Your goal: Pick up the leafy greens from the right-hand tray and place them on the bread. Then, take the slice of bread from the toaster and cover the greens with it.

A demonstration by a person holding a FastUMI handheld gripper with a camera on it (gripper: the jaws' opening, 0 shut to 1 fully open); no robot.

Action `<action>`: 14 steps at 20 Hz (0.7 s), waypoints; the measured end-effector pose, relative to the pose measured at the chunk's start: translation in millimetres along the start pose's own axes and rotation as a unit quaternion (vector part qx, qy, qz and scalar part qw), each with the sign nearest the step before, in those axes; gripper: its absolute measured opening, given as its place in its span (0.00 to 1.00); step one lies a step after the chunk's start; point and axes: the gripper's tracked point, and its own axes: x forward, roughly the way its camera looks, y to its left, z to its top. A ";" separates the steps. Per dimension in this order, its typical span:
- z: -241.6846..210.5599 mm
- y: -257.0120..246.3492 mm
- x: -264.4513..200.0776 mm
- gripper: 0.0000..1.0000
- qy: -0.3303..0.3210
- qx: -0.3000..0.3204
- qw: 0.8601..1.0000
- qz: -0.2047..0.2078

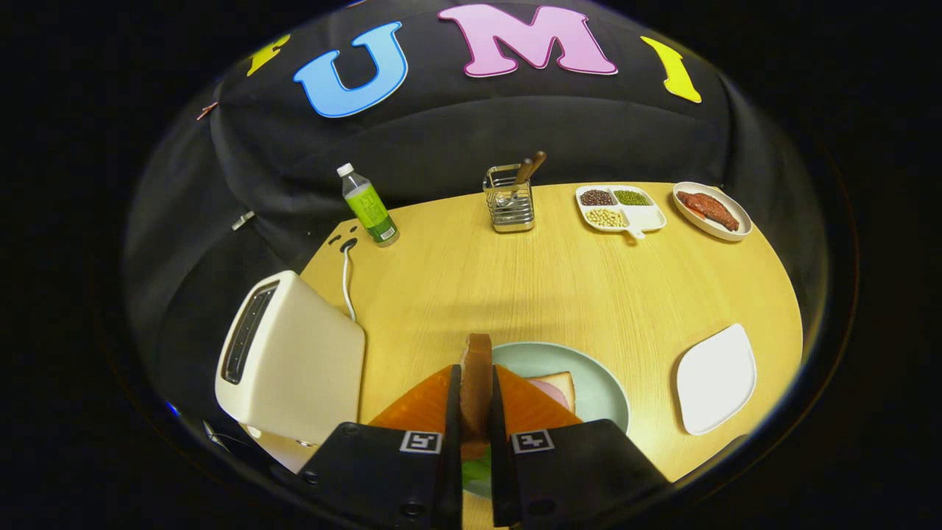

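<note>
Toaster (294, 361) at left of table (559, 287), slot showing nothing. Gripper (475, 412) fingers clamped on the bread slice (476, 383), held on edge above pale green plate (596, 375). Base bread (561, 388) on plate; greens (477, 469) visible below fingers. White tray (715, 379) at right, bare.

Cloth-walled booth with kitchen props: toaster (291, 361), utensil caddy (509, 199), wooden table (559, 280).
</note>
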 end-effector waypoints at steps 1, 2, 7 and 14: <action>-3.0 -5.1 -0.5 0.21 0.000 -0.004 1.000 -0.010; -3.4 -11.6 1.1 0.26 0.002 -0.009 1.000 -0.019; -12.1 -34.3 -2.3 0.49 0.007 -0.024 0.998 -0.054; -3.5 -56.8 -27.5 0.88 -0.005 -0.035 0.997 -0.075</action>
